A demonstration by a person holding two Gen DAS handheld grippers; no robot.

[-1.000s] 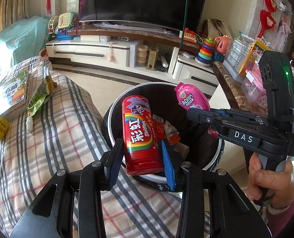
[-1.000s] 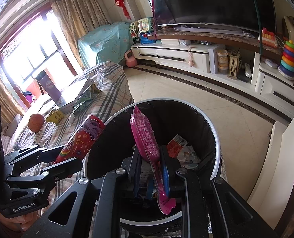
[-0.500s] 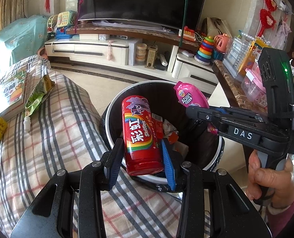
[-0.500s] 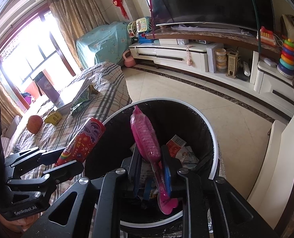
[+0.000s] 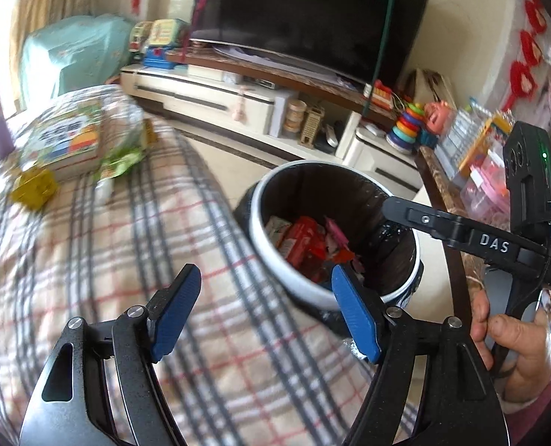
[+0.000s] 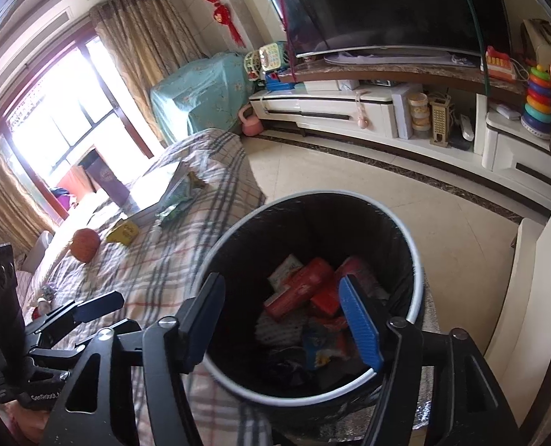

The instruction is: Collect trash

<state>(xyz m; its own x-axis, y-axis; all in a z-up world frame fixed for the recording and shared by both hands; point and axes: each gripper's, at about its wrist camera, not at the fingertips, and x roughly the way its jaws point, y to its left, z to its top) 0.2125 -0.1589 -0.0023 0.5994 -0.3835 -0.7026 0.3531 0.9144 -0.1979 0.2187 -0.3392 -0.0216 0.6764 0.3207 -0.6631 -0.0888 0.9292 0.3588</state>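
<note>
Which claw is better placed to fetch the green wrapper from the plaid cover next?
Probably left: the left claw, open and empty, sits over the plaid cover facing the green wrapper; the right claw hangs over the bin.

Sunlit window (image 6: pixel 63 119), beige curtains (image 6: pixel 134 48), tiled floor (image 6: pixel 405 200), white TV cabinet (image 6: pixel 334 111)

I am looking into a family living room. A large dark television (image 6: pixel 383 3) stands on a long white media cabinet (image 6: pixel 349 111) with a brown marble top, and toys crowd it: a rainbow stacking-ring tower (image 6: pixel 535 107), a toy telephone (image 6: pixel 498 63) and a toy cash register (image 5: pixel 160 42). Red Chinese knot ornaments (image 6: pixel 219 11) hang on the wall beside tan curtains (image 6: pixel 134 48) and a bright window (image 6: pixel 63 119). A checked blanket (image 5: pixel 89 252) covers the seat nearest me, a children's picture book (image 5: pixel 67 141) lies on it, and a lined trash bin (image 6: pixel 416 260) stands on the pale tiled floor (image 6: pixel 349 182).
</note>
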